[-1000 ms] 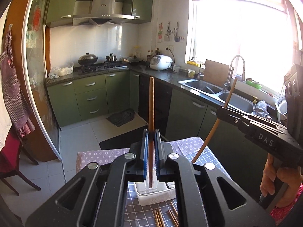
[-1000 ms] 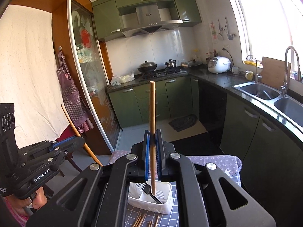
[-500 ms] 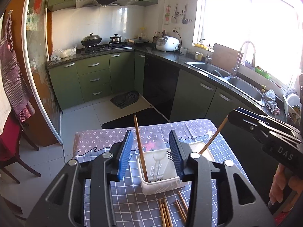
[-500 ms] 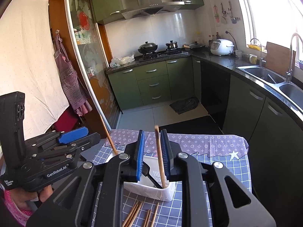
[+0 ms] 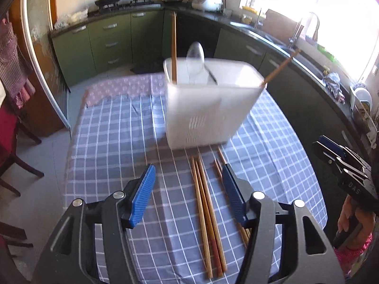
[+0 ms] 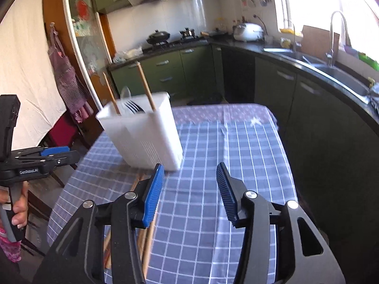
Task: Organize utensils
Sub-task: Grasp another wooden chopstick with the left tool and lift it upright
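A white utensil holder (image 5: 206,104) (image 6: 146,137) stands on the checked table. It holds one upright chopstick (image 5: 173,47), a second chopstick (image 5: 280,67) that leans right, a clear spoon (image 5: 195,54) and a fork (image 6: 132,106). Several loose chopsticks (image 5: 206,208) lie on the cloth in front of it. My left gripper (image 5: 188,172) hovers low over them, jaws opening, gripping nothing. My right gripper (image 6: 189,168) is off to the holder's right, jaws opening over bare cloth with nothing between them. Each gripper also shows at the edge of the other view: the right gripper (image 5: 336,151) and the left gripper (image 6: 51,152).
The table (image 6: 248,146) carries a blue checked cloth with a purple strip at its far end. A dark counter with a sink (image 6: 331,68) runs along the right. Green cabinets (image 5: 106,42) line the back. A red chair (image 5: 9,142) stands at the left.
Both grippers let go of their chopsticks, which now stand in the holder. Both have dropped toward the table, tilted downward, and their jaws stand wider apart.
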Demonstrator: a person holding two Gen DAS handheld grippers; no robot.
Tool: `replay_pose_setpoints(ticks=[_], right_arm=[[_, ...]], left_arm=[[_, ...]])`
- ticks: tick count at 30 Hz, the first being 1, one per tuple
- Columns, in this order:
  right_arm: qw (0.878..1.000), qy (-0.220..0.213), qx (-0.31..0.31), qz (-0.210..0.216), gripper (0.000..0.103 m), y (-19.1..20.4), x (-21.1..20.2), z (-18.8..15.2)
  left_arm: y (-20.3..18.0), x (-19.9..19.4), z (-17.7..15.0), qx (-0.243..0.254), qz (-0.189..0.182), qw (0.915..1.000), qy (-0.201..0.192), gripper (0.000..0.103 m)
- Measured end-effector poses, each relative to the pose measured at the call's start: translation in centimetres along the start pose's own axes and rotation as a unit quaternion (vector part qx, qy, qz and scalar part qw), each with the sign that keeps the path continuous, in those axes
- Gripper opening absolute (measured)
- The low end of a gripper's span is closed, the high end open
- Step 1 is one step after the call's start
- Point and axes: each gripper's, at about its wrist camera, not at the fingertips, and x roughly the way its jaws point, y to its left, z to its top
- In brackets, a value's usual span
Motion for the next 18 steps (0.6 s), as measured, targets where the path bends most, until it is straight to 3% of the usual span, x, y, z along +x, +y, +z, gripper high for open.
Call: replay_pose_setpoints(ticks=[2,3,4,10,18], right_arm=[[1.0,0.02,0.016,-0.003,0.048,-1.1,1.4,-1.6],[0.999,0.026,0.023,-0.002,0.048,-1.5,1.8,-2.3],[0.999,0.029,0.03,0.0,0.048,-1.8,2.1,-2.9],[0.998,0.041,0.055,0.015,0.05,-3.0,2.8,-4.6],[0.996,0.048,0.068,0.026,0.05,-3.1,3.2,-4.2]], left_arm=[[-0.1,2.5,-1.3,-0.005,0.003,0.9993,0.037,0.044],[-0.2,3.7,-1.9,-0.006,0.004,0.9984,0.056,0.034],[-0.3,4.8,-2.3,-0.007,0.003,0.9973,0.073,0.031],[-0.6,8.7,-3.2,-0.024,0.006,0.9926,0.119,0.026],[-0.5,9.3,-3.3,-0.019,0.014,0.9915,0.128,0.024]])
